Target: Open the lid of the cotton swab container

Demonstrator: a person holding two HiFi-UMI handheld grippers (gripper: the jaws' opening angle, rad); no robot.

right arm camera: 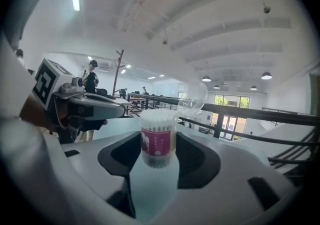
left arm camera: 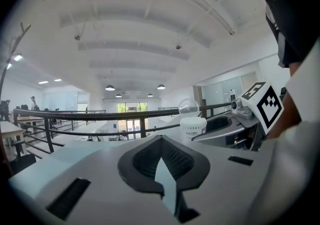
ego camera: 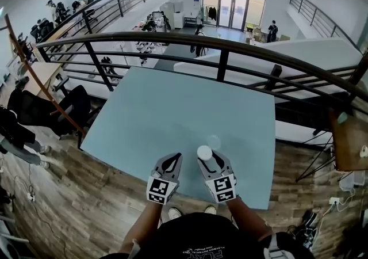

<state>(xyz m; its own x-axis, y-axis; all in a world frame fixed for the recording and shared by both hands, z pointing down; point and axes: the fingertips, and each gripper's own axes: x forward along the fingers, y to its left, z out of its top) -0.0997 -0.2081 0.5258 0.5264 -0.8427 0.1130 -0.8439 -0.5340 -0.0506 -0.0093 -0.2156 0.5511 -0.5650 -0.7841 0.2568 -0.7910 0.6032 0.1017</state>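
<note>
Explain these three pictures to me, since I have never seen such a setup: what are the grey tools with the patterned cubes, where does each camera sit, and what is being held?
There is no robot here. A person holds a two-jaw gripper in each hand, and the patterned cubes are part of those grippers. The head view comes from a camera on the person's head, looking down on a pale blue table. The other two views come from a camera riding on each gripper, looking along its jaws. The right gripper is closed on a small cotton swab container. Its clear lid stands open, tipped back, and the white swab tips show at the top. The left gripper sits beside it with its jaws together and holds nothing.
</note>
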